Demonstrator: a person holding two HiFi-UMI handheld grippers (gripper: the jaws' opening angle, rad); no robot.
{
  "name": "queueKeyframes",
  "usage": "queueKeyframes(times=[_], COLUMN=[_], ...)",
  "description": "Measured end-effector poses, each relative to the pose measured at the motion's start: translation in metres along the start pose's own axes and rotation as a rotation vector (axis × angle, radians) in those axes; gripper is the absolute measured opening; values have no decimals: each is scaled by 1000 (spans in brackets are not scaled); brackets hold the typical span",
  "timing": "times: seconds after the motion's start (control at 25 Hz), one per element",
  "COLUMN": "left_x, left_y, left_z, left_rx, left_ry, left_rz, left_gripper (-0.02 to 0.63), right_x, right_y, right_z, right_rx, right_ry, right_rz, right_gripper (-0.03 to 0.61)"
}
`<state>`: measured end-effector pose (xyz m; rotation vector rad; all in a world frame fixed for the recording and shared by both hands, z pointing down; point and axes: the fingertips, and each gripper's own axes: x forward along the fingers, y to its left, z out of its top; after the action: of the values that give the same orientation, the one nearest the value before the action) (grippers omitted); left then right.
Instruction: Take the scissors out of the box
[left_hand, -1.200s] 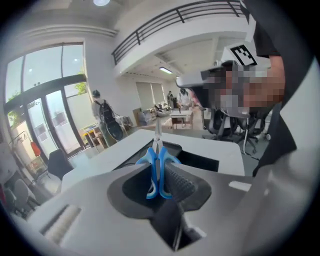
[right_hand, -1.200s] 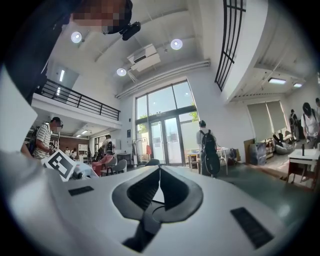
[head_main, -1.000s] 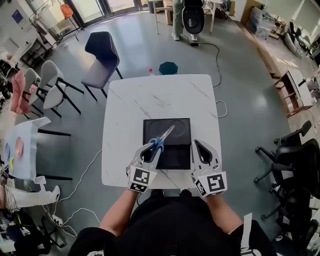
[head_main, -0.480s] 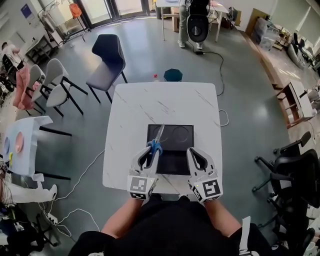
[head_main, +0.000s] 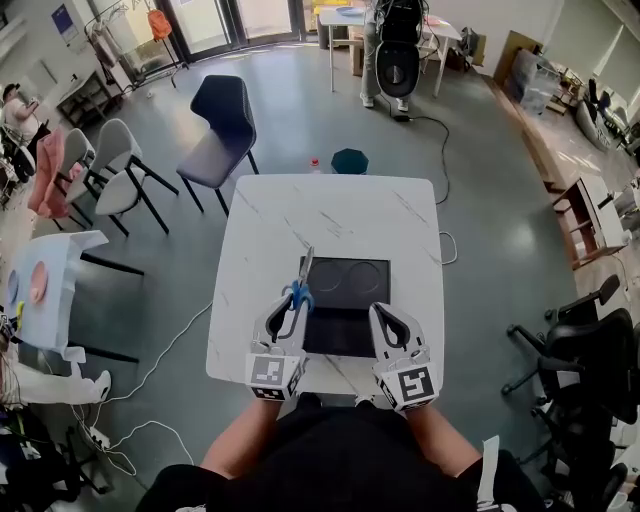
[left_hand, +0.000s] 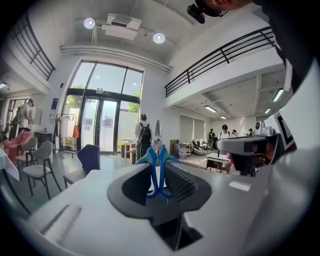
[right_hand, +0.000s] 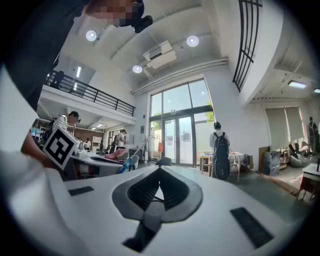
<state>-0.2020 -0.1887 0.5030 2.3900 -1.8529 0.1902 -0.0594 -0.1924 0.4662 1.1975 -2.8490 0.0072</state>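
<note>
A: Report heading of scissors (head_main: 302, 276).
B: Pointing away from the person (head_main: 340, 450), toward the far side of the table (head_main: 330, 210), leaning slightly right in the head view. Long axis in line with the left gripper (head_main: 291, 303): blue handles nearest, closed blades beyond the jaw tips. In the left gripper view, upright at centre, blade tip topmost.
A: Confirm grip.
B: Clamped by the left gripper at the blue handle loops, one ribbed pad against each side. Seated between the pads, with blades projecting clear ahead of the jaws.
A: State position relative to the box (head_main: 345, 325).
B: In the head view, over the box's left rim: handles at the rim, blade tip past the far left corner, over bare table. Height above the box: cannot tell from that view.
A: Report right gripper (head_main: 380, 310).
B: Pressed together at the tips, empty. Over the box's near right part in the head view, pointing away from the person, roughly parallel to the left gripper.
A: Give spacing between right gripper and scissors.
B: Apart, no contact; most of the box's width between. In the right gripper view, blue handle visible low at left, beside the left gripper.
</note>
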Motion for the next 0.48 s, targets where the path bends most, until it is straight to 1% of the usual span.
queueKeyframes(times=[0.12, 0.28, 0.48], left_x=[-1, -2, -5], left_y=[3, 7, 12], left_z=[0, 1, 2], left_rx=[-3, -3, -12], left_ry=[-3, -8, -11], left_rz=[6, 12, 17], left_gripper=[95, 95, 95], right_x=[2, 7, 9], right_y=[-3, 2, 5], right_z=[1, 1, 2], right_rx=[-19, -50, -39], right_ry=[6, 22, 24], right_rz=[-19, -2, -3], right_gripper=[6, 6, 7])
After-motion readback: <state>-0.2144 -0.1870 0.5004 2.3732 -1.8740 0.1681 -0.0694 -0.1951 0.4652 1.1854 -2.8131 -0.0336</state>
